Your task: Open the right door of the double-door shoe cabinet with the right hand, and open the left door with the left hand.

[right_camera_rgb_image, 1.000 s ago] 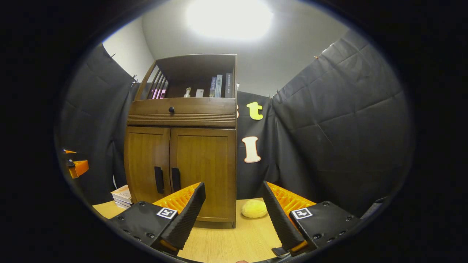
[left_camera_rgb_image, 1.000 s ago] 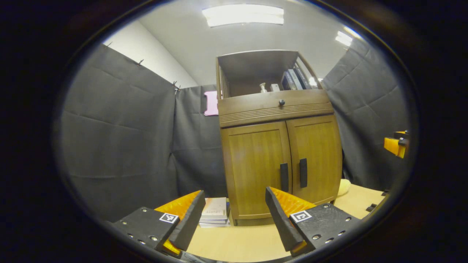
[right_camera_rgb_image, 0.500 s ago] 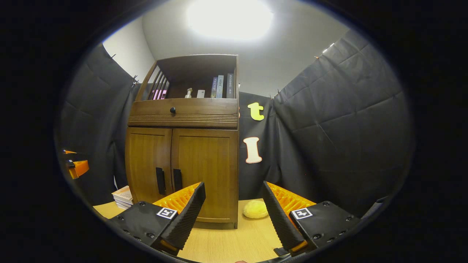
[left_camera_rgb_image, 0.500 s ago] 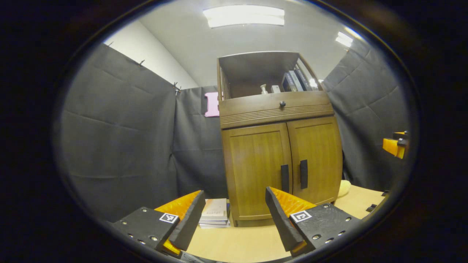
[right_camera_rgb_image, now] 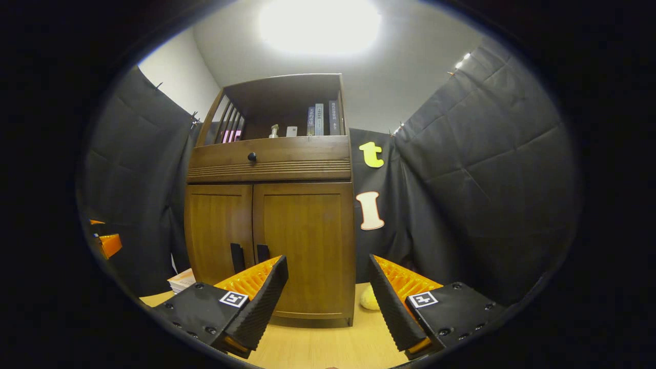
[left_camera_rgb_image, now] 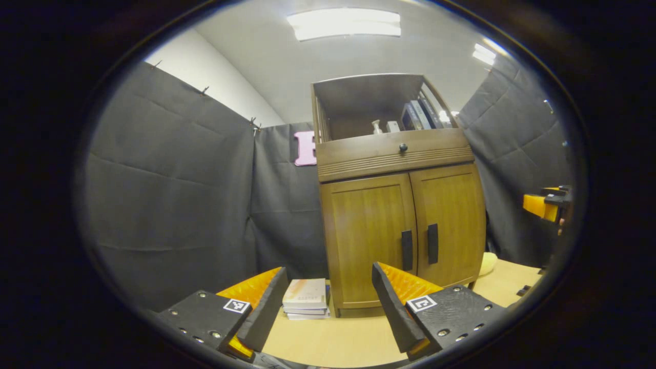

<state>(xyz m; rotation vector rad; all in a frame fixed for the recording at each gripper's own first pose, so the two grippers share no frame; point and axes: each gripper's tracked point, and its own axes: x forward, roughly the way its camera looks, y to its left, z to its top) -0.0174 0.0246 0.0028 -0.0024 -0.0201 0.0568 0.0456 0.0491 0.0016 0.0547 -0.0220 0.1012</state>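
The wooden shoe cabinet (left_camera_rgb_image: 400, 225) stands on the table with both doors closed. Its left door (left_camera_rgb_image: 366, 241) and right door (left_camera_rgb_image: 451, 225) carry dark vertical handles (left_camera_rgb_image: 407, 250) side by side at the middle seam. My left gripper (left_camera_rgb_image: 328, 302) is open and empty, some way in front of the cabinet. In the right gripper view the same cabinet (right_camera_rgb_image: 271, 230) looms closer, its right door (right_camera_rgb_image: 302, 246) and handles (right_camera_rgb_image: 262, 252) just behind my open right gripper (right_camera_rgb_image: 328, 302). That right gripper also appears far off (left_camera_rgb_image: 546, 207) at the edge of the left gripper view.
A stack of books (left_camera_rgb_image: 306, 299) lies left of the cabinet on the wooden table (left_camera_rgb_image: 338, 338). A yellow plush thing (right_camera_rgb_image: 367, 299) sits by its right side. A drawer with a knob (right_camera_rgb_image: 252, 157) and a shelf with books top the doors. Black cloth walls surround.
My right gripper has moved closer to the cabinet, which now appears larger and more central. The left gripper view has shifted slightly, the cabinet sliding right. Both grippers stay open.
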